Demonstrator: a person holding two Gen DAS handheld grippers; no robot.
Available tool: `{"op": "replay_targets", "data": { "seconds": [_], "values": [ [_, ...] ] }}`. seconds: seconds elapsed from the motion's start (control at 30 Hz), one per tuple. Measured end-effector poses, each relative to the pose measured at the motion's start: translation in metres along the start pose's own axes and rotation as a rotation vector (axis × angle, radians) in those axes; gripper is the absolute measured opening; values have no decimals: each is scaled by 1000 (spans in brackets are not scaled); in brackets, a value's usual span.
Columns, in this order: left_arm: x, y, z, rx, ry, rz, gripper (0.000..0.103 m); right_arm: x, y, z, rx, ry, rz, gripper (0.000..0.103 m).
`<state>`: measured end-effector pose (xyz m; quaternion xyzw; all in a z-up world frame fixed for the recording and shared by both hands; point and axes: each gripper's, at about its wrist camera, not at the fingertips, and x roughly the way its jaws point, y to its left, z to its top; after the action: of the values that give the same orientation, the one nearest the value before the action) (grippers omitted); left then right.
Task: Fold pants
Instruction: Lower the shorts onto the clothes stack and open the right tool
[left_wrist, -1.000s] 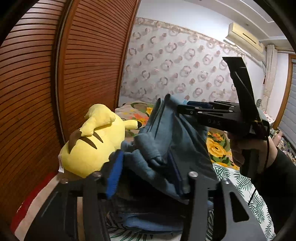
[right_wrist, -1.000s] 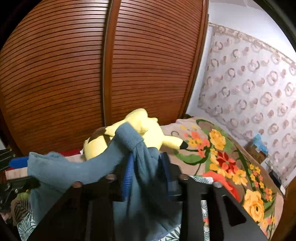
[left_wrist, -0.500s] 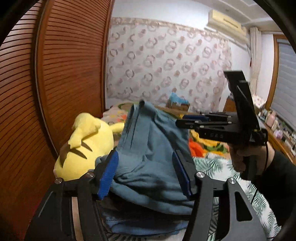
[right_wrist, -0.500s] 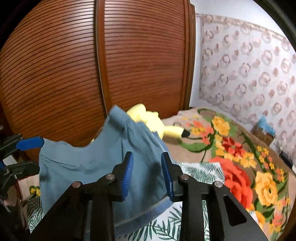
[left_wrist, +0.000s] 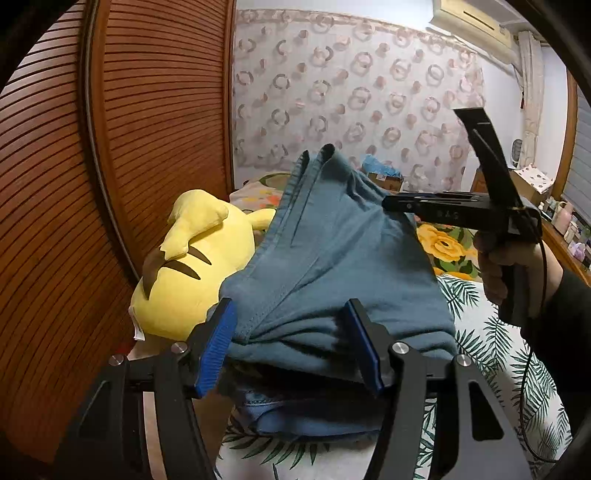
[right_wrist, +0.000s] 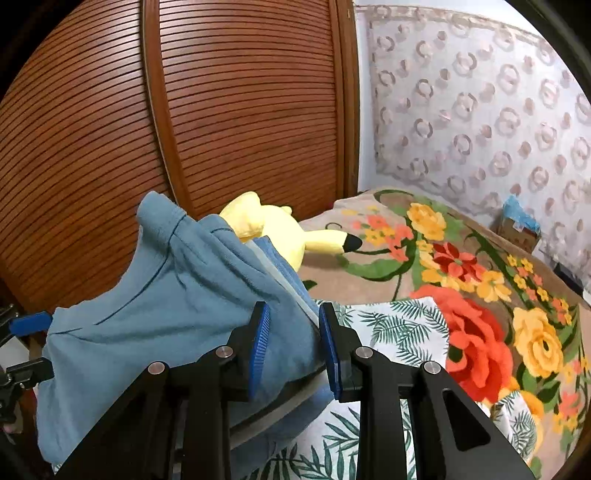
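Observation:
The blue-grey pants (left_wrist: 332, 266) hang bunched above the bed, between both grippers. In the left wrist view my left gripper (left_wrist: 291, 347) has its blue pads wide apart, with the cloth draped between them. My right gripper (left_wrist: 391, 205) shows there from the side, at the pants' upper right edge. In the right wrist view the pants (right_wrist: 177, 295) spread to the left, and my right gripper (right_wrist: 293, 343) has its pads a little apart with a fold of the pants between them. The left gripper's fingertips (right_wrist: 29, 321) show at the far left edge.
A yellow plush toy (left_wrist: 192, 266) lies against the brown slatted wardrobe doors (left_wrist: 147, 129), just behind the pants; it also shows in the right wrist view (right_wrist: 280, 232). A flowered blanket (right_wrist: 461, 277) and a palm-leaf sheet (right_wrist: 388, 328) cover the bed. A cardboard box (right_wrist: 517, 229) stands by the far wall.
Both grippers have opened since a second ago; the left pads now stand wide apart. The pants have spread out and lifted slightly, and both views have swung around.

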<state>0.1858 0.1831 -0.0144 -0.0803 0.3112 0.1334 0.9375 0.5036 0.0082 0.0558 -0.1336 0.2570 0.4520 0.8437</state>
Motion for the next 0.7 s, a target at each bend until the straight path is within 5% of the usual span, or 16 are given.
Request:
{"op": "replay_targets", "data": {
  "seconds": [0.5,0.7],
  "values": [
    [-36,-11,1,36,-40,-34,62,-97,45,-51,60,-78,-53,28],
    [-62,-19,-4,62,-68,-67,77,-139,66,-74,76,-92,-79,29]
  ]
}}
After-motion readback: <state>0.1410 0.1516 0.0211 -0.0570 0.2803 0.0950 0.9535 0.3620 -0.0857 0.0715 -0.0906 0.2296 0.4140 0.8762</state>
